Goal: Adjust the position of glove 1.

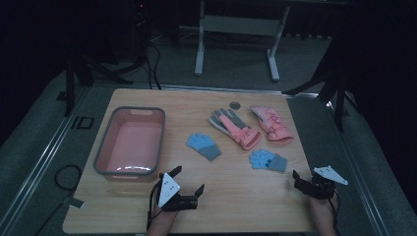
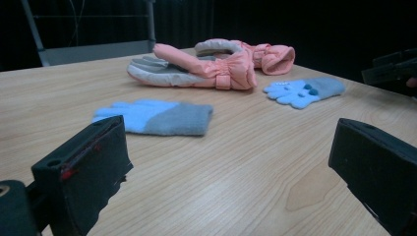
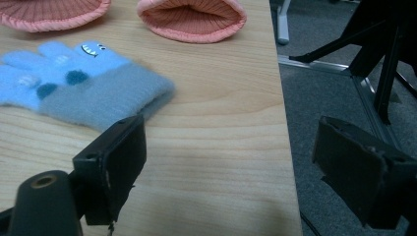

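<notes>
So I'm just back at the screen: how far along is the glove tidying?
Nothing looks done: the pink bin is empty. Nothing is in hand either; the left gripper and right gripper are open, holding nothing, near the table's front edge. All four remain on the table: two blue gloves and two pink gloves.

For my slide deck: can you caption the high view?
Two open tongs, left and right, wait at the table's near edge before four gloves and a pink tub.
</notes>
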The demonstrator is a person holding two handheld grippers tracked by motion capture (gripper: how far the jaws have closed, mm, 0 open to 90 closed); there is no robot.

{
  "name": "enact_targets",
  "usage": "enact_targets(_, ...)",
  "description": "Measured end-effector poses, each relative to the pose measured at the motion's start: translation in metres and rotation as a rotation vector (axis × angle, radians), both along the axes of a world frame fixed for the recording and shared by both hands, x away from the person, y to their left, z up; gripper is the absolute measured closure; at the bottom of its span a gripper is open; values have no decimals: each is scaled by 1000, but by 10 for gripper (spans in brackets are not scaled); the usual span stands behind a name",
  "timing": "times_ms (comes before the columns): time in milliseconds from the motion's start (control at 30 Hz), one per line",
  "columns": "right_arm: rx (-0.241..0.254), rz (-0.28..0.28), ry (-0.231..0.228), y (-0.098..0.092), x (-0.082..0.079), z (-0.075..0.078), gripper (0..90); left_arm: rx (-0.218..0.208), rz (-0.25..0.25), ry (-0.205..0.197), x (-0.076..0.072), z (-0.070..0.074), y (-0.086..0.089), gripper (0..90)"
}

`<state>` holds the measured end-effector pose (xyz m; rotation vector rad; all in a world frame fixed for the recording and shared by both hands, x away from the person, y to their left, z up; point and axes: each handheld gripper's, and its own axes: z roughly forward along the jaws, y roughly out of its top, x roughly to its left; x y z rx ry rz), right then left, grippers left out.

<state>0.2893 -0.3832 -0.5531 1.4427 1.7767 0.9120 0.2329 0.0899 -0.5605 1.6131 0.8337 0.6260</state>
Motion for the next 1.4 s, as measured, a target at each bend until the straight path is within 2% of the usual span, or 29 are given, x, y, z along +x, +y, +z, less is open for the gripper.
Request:
enact_targets(200, -10, 7, 18, 0, 1, 1, 129, 7, -5, 2, 0, 0, -1, 19)
enact_targets(300, 1, 17, 35, 0, 1, 1, 128, 11, -7, 4, 0, 0, -1, 19)
enact_targets(500, 7, 48, 35, 0, 1, 6, 122, 1, -8, 6, 0, 0, 0, 19)
enact_targets(567, 27, 58, 37, 1, 1, 16, 114, 4, -8, 3, 0, 0, -1, 19)
enact_targets(600, 27, 58, 37, 1, 1, 16, 114, 4, -9, 1, 0, 0, -1, 19)
enact_targets(700, 36, 61, 27, 4, 1, 29, 138, 0, -9, 1, 0, 0, 0, 19)
enact_targets(733, 48, 86, 39, 4, 2, 33, 133, -3, -8, 2, 0, 0, 0, 19)
enact_targets(767, 78, 116, 72, 6, 5, 38, 137, -5, -7, 3, 0, 0, 0, 19)
enact_targets(900, 91, 91, 64, 11, 8, 48, 136, -4, -8, 3, 0, 0, 0, 19)
enact_targets(967, 125, 122, 47, 14, 8, 56, 125, -3, -8, 3, 0, 0, 0, 19)
enact_targets(1000, 117, 153, 34, 20, 9, 63, 124, -3, -9, 3, 0, 0, 0, 19)
enact_targets(1133, 112, 174, 25, 26, 11, 69, 142, -3, -9, 4, 0, 0, 0, 19)
enact_targets(1167, 115, 194, 33, 28, 13, 72, 153, -5, -8, 5, 0, 0, 0, 19)
enact_targets(1200, 117, 225, 34, 33, 15, 77, 216, -4, -9, 4, 0, 0, 0, 19)
enact_targets(1400, 97, 271, 28, 49, 22, 85, 232, -5, -10, 5, 0, 0, 0, 19)
